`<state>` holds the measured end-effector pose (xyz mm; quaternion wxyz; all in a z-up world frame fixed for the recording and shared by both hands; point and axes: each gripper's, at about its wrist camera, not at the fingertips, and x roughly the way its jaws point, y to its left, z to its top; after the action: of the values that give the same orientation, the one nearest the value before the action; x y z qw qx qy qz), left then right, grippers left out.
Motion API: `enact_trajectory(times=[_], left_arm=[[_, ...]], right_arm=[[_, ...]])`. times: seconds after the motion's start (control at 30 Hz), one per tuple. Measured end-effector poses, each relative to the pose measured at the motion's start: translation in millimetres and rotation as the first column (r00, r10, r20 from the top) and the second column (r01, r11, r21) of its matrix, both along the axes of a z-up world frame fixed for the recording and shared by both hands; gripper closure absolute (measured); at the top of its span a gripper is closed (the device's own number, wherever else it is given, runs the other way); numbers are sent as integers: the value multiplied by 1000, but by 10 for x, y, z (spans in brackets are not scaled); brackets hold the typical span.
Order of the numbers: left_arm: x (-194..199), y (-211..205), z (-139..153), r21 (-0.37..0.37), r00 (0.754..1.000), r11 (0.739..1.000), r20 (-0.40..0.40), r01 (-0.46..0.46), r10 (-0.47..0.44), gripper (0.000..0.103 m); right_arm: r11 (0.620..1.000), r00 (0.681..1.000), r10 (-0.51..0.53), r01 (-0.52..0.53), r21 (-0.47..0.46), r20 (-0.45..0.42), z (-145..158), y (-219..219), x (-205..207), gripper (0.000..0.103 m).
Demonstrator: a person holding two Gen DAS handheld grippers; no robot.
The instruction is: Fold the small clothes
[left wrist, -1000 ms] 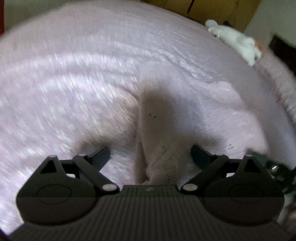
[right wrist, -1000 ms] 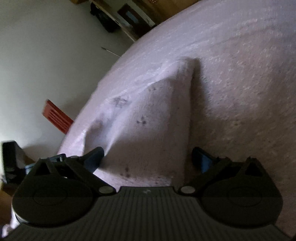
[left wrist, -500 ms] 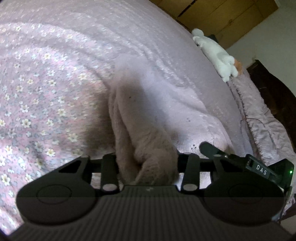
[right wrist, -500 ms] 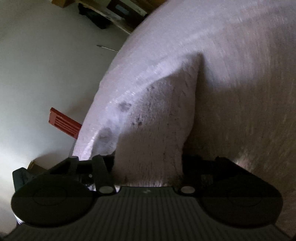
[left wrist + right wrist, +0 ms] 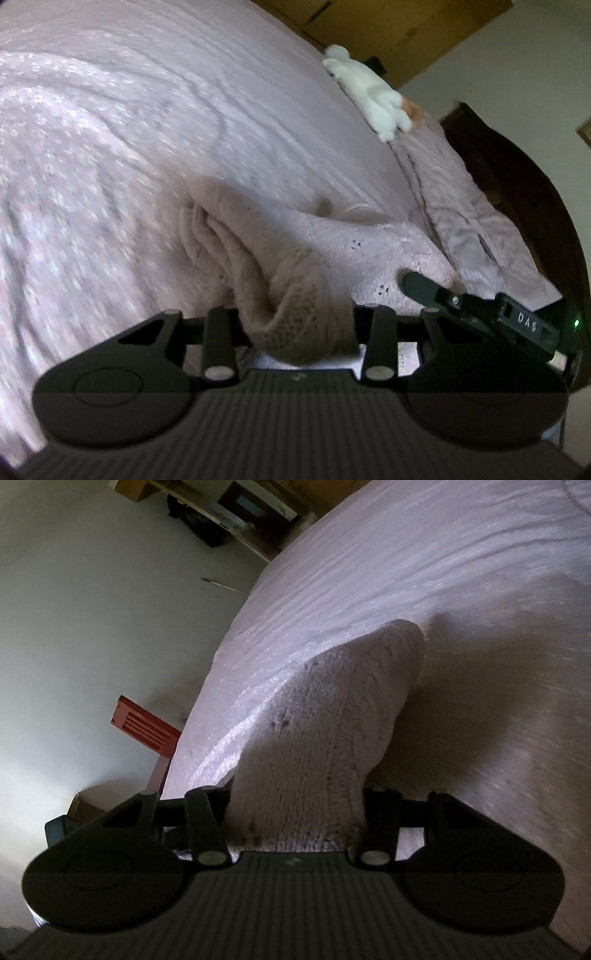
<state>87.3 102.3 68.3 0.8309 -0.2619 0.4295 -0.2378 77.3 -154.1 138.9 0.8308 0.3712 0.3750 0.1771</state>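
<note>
A small pale pink knitted garment [image 5: 280,258] with tiny dark specks hangs lifted off a pink floral bedspread [image 5: 110,147]. My left gripper [image 5: 297,325] is shut on one bunched edge of it. The cloth folds and droops between the jaws. In the right wrist view the same garment [image 5: 332,720] rises as a taut peak from my right gripper [image 5: 295,812], which is shut on another edge. The right gripper's black body [image 5: 517,321] shows at the left view's right side. Fingertips are hidden in the fabric in both views.
A white plush toy [image 5: 373,96] lies at the far side of the bed by a wooden cupboard. A crumpled pink quilt [image 5: 472,221] and dark headboard lie to the right. In the right wrist view a red slatted chair [image 5: 147,734] stands beside the bed edge, near a wall.
Both grippers went from open around the garment to shut on it. They then lifted it, so the cloth now hangs higher above the bedspread.
</note>
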Motion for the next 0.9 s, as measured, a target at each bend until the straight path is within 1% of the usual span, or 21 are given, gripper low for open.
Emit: enact_trajectory(times=[0.1,0.2,0.3,0.4,0.5,0.57,0.67,0.8,0.9], left_arm=[[-269,-193,33,36,999,999,22,38,-39,62],[-505,-342,-35,94,996,993,28,76,-79,62],[-690,-479,-206,164,994,981,26,102,-108,62],[-828,-570,-411,252,992,961,23,111,-120,61],[-961,-554,-549,324,990,940,49,106,-129,58],[-1046,-534,-570,335,990,938,71,91,-121,57],[-1110,-494,-536,352,988,933,100,72,-114,55],[-1281,-469,-466,433,979,901,166,39,-122,50],[-1399,-398,-436,453,975,892,192,12,-110,48]], right_arm=[[1000,1000,-8,8,-20,4,54,-146,-296,47],[999,1000,-24,23,-43,-17,-11,-229,-554,46],[995,997,-52,47,-85,-53,-222,-257,-812,46],[994,991,-78,69,-81,-107,-511,-267,-960,45],[991,986,-104,92,-95,-131,-769,-238,-1058,40],[990,987,-108,96,-101,-115,-832,-227,-1117,38],[987,990,-120,110,-120,-80,-764,-212,-1174,34],[974,989,-147,141,-176,-23,-655,-161,-1342,28],[962,985,-174,174,-210,19,-618,-159,-1535,25]])
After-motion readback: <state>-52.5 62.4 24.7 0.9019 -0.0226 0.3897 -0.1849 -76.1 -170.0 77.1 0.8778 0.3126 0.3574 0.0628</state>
